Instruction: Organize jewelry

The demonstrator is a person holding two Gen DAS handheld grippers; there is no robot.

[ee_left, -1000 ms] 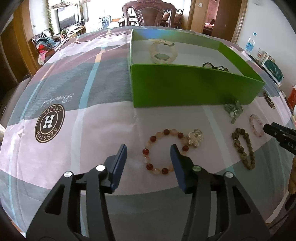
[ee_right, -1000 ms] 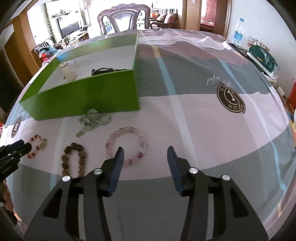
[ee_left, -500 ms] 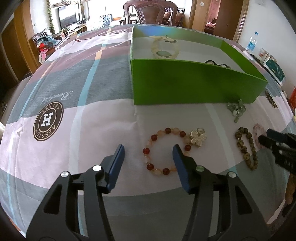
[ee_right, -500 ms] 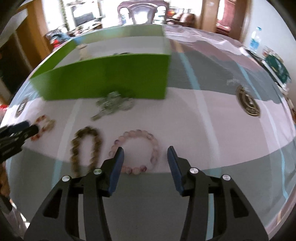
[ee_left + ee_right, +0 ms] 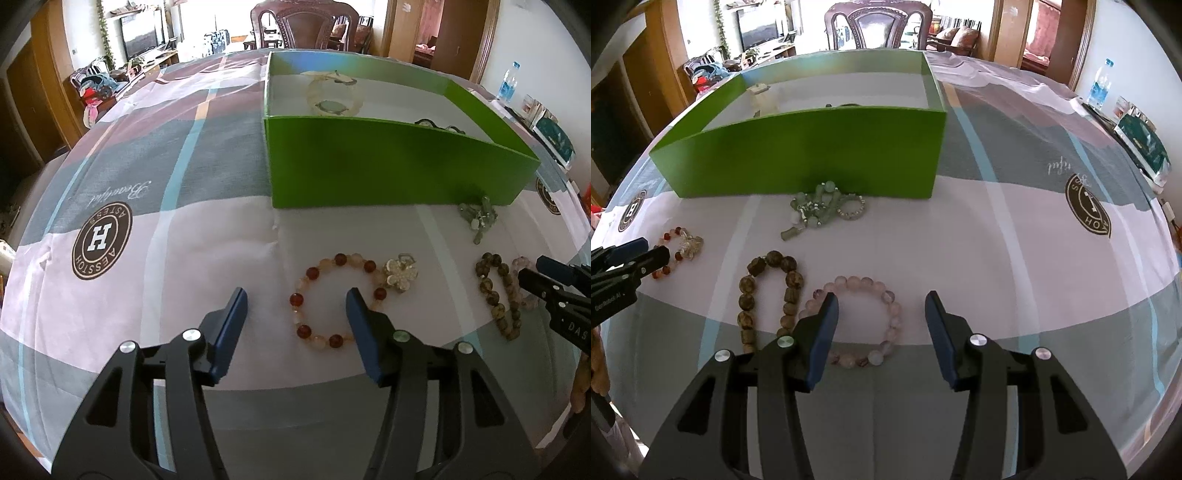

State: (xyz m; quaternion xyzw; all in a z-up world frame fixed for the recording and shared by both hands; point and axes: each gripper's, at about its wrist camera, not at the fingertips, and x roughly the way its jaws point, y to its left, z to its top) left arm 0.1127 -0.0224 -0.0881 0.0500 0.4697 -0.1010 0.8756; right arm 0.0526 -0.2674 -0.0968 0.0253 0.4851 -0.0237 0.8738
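Observation:
A green box (image 5: pixel 388 162) (image 5: pixel 812 155) stands on the table with a pale bracelet (image 5: pixel 332 94) and a dark piece (image 5: pixel 437 125) inside. In front of it lie a red-and-peach bead bracelet with a flower charm (image 5: pixel 332 299) (image 5: pixel 679 247), a brown bead bracelet (image 5: pixel 498 295) (image 5: pixel 768 295), a pink bead bracelet (image 5: pixel 864 321) and a green bead tangle (image 5: pixel 478 218) (image 5: pixel 820 212). My left gripper (image 5: pixel 295 314) is open, its right finger over the red bracelet. My right gripper (image 5: pixel 882 321) is open, its fingers on either side of the pink bracelet's right half.
A patterned cloth with round logos (image 5: pixel 101 240) (image 5: pixel 1087 210) covers the table. A water bottle (image 5: pixel 1099 85) and boxes (image 5: pixel 1141 144) stand at the far right edge. A wooden chair (image 5: pixel 304 22) is behind the table.
My right gripper has swung left and come down over the pink bracelet. My left gripper has drawn back slightly, staying over the red bracelet. Both stay open.

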